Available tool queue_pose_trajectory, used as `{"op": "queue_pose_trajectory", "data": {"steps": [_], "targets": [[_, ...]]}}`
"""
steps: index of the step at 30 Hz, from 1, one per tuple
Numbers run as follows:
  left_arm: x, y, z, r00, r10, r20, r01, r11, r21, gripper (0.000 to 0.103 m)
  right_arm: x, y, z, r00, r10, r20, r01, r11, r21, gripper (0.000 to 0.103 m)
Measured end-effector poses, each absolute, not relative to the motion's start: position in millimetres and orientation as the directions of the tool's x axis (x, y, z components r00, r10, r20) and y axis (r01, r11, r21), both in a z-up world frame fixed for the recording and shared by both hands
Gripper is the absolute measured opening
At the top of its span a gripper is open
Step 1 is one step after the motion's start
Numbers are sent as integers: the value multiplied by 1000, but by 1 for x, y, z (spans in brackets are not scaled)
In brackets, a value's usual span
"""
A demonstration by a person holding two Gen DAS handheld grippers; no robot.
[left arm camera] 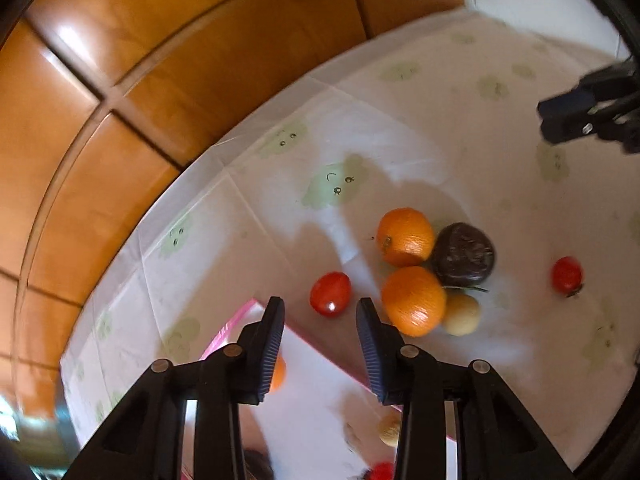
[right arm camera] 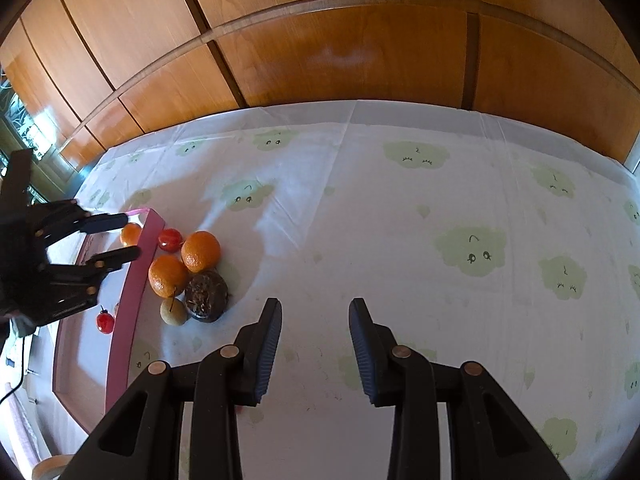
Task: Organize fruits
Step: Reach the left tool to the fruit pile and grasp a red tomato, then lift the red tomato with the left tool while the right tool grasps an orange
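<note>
Black left gripper (left arm camera: 320, 344) frame, round brass screws, dark-blue ribbed jaws.

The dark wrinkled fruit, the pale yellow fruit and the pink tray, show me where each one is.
dark wrinkled fruit (left arm camera: 464, 254), left wrist view, top surface.
pale yellow fruit (left arm camera: 462, 315), left wrist view, its middle.
pink tray (right arm camera: 134, 296), right wrist view, near rim.

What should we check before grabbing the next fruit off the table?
1. Left hand-held gripper empty: ok, nothing between its jaws.
2. Right hand-held gripper empty: ok, nothing between its jaws.
3. Room in pink tray: ok, bare floor shows.
4. All fruit in tray: not ok; two oranges, dark fruit and pale fruit lie outside.
5. Nearest red tomato clear to grab: ok, it sits apart from the oranges.
6. Pile stays put if touched: cannot tell.
</note>
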State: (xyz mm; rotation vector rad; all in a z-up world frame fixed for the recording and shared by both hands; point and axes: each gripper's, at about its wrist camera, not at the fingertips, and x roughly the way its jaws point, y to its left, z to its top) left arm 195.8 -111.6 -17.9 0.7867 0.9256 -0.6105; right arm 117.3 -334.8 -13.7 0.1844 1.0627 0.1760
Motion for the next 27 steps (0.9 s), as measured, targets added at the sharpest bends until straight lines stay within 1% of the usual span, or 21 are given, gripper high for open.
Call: {"op": "queue_pose_trajectory", "data": {"steps": [6,9,13,15,17,19,24,27], "targets": [[209,-123,-36,414,-88,-906,810,489,323,38,117,-329,-15,458,238,-857,-72,970,231,35],[213,-128,-44,375,-79,-924,835,463,299,38,117,-326,-18,443,226,-868,-74,974,216,35],[217,-132,-56,332,-60,-941,858,435,275,36,117,-325,-16,446,234,-864,-81,972,222,35],[222,-130,-54,304,-78,-949,860,451,238,34,117,-325,-16,445,236,-864,-81,971,223,35],[230,-127,-53,287,-84,-954,850,481,213,27,117,-325,-16,443,235,-865,-82,972,222,35],[234,-124,-53,266,-96,-959,845,501,184,27,118,-324,-16,443,236,-865,-86,972,221,35],[225,-118,-46,284,-124,-951,813,556,170,26,118,-326,-14,452,229,-862,-83,973,215,35],[212,-109,-24,311,-219,-925,779,617,116,26,118,-329,-12,462,223,-858,-69,974,216,35]]}}
